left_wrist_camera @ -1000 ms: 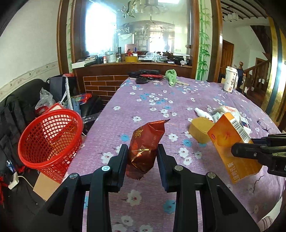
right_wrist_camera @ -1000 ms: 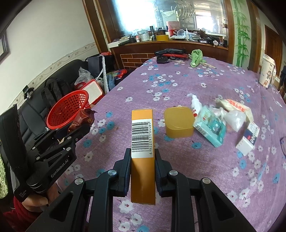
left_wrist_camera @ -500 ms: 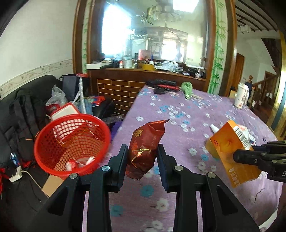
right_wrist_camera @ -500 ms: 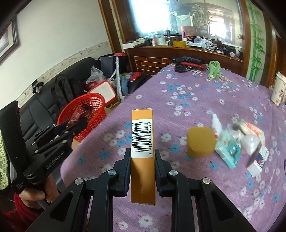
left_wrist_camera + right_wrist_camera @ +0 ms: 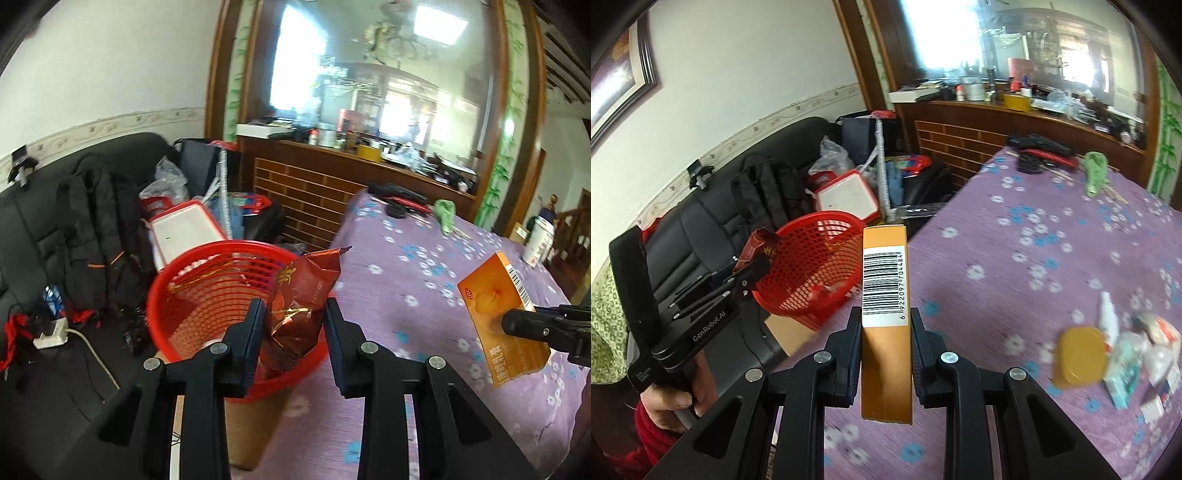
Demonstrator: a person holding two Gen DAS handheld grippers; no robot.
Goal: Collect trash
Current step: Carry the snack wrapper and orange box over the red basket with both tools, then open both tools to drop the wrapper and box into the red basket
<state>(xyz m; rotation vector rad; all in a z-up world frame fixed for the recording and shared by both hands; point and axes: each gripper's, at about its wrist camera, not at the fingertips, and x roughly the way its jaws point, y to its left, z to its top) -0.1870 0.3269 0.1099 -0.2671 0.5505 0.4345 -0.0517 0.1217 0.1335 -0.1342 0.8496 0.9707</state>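
My left gripper (image 5: 293,325) is clenched on a crumpled dark red foil snack wrapper (image 5: 303,295); both pads press its sides low in the centre of the left wrist view, and the wrapper's torn top stands above the fingers. Directly behind and below it in that frame sits the red mesh basket (image 5: 207,295), its rim filling the centre-left, with a cardboard box (image 5: 247,424) under its base. A few bits of trash lie inside the basket, too blurred for me to name.

My right gripper (image 5: 885,343) is grasping an orange carton (image 5: 885,306) upright, barcode side facing the camera, in the lower centre of the right wrist view. In the left wrist view the same carton shows at the right edge of the frame, tilted, above the purple floral tablecloth (image 5: 424,295).

In the right wrist view the basket lies centre-left, just beside the table edge, and the left gripper with its wrapper hangs in front of its left rim. A hand (image 5: 670,398) with a red sleeve holds that gripper's handle at lower left. At the lower right, a yellow lid (image 5: 1080,356) and several small boxes lie blurred on the cloth. A black sofa (image 5: 713,221) fills the left background.
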